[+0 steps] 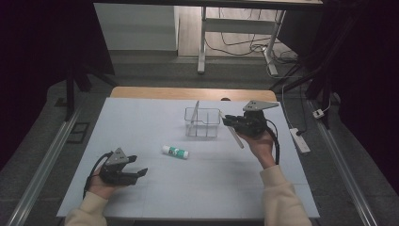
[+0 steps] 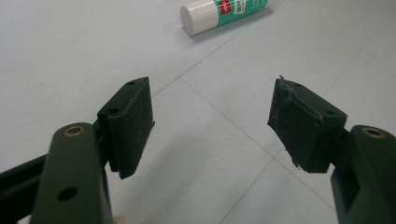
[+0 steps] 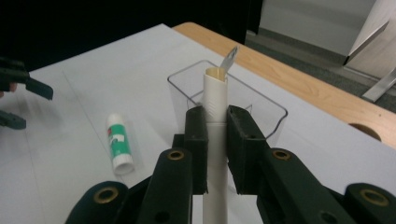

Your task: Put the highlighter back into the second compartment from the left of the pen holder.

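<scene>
High view: our right gripper clamps a white pen beside the clear bin, slanting from the bin down toward us. A blade-like tool already stands in the bin; a glue stick lies loose mid-table, so we judge sorting partly done.

Left gripper view: our left gripper is open and empty, glue stick ahead.

Right gripper view: pen's long axis points at the bin.

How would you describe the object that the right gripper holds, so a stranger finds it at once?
On the white table, look right of the clear bin. There the right gripper clamps a white pen, a slim tube. Unlike the stubby glue stick with its green label, it is plain, long and lifted off the table.
</scene>
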`<state>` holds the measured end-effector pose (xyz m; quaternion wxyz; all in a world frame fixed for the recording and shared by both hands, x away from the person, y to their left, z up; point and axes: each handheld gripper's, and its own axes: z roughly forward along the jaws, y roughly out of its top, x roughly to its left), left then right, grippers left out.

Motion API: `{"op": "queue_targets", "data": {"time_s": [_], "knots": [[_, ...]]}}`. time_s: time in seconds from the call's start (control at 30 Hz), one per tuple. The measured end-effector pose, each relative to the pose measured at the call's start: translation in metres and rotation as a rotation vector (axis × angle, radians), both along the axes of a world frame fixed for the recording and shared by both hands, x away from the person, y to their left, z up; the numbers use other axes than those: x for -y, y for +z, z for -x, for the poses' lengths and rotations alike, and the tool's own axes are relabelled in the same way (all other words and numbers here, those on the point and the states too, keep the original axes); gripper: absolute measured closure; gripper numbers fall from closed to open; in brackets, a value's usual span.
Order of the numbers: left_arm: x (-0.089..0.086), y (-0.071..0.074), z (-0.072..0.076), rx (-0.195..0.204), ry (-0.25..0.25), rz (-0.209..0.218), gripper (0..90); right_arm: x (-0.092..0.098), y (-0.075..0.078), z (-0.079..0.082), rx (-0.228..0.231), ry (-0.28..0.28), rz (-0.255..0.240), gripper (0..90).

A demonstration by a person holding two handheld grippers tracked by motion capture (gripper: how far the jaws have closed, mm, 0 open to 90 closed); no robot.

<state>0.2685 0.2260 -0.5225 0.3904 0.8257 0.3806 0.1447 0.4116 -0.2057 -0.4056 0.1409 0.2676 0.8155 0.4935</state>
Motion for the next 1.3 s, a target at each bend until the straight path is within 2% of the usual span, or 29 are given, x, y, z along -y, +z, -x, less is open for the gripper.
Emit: {"op": "queue_targets", "data": {"time_s": [0.37,0.5,0.7,1.3], "knots": [[0.0,0.0,0.0,0.0,-0.001,-0.001,30.8,-0.01,0.015,0.001,0.045,0.0,-0.057,77.8],[0.0,0.0,0.0,0.0,-0.001,0.0,30.8,-0.016,0.019,0.001,0.055,0.006,-0.05,77.7],[0.0,0.0,0.0,0.0,-0.002,0.0,30.8,-0.022,0.023,0.0,0.071,0.007,-0.073,77.7],[0.0,0.0,0.0,-0.004,-0.004,-0.002,30.8,-0.028,0.029,-0.009,0.078,-0.012,-0.135,77.7]]}}
